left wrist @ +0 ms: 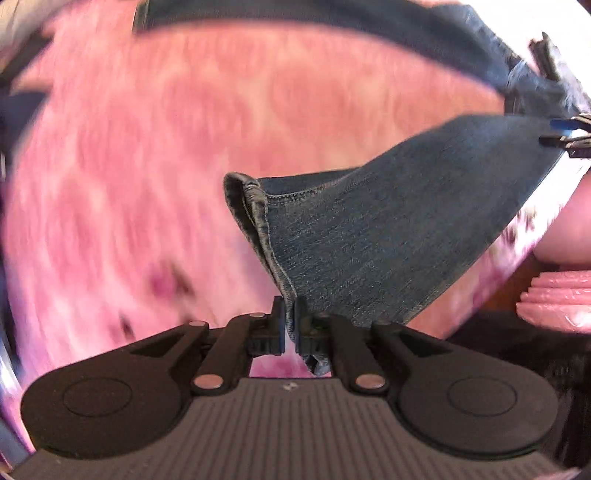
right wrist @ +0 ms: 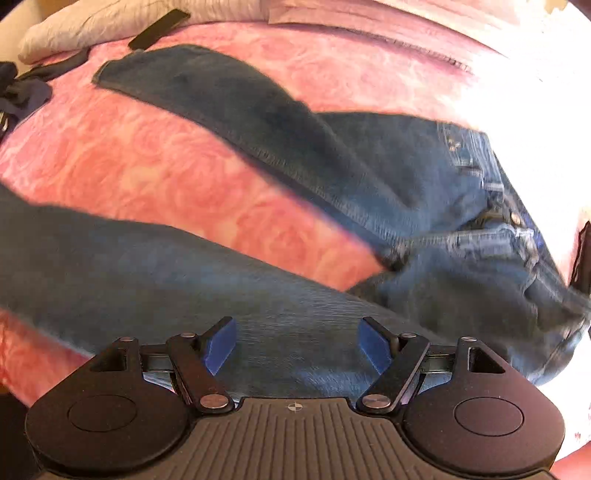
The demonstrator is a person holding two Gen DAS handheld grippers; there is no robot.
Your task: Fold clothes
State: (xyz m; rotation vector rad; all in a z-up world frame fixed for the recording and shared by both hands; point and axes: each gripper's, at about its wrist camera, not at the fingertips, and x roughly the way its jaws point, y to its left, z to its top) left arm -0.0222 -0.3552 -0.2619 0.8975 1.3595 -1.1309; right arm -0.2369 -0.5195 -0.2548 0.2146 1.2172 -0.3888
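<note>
A pair of blue jeans (right wrist: 369, 177) lies spread on a pink floral bedspread (right wrist: 147, 162), its legs apart and its waistband at the right. My left gripper (left wrist: 290, 325) is shut on the hem of one jeans leg (left wrist: 369, 236) and holds it lifted above the bed. My right gripper (right wrist: 297, 345) is open, its blue pads (right wrist: 221, 349) wide apart just above the near jeans leg (right wrist: 147, 266). The right gripper's fingertips also show at the right edge of the left wrist view (left wrist: 569, 133), beside the lifted denim.
White pillows (right wrist: 92, 26) and a black strap (right wrist: 159, 29) lie at the far side of the bed. Dark clothing (right wrist: 22, 96) sits at the left edge. A pink folded pile (left wrist: 557, 299) lies at the right in the left wrist view.
</note>
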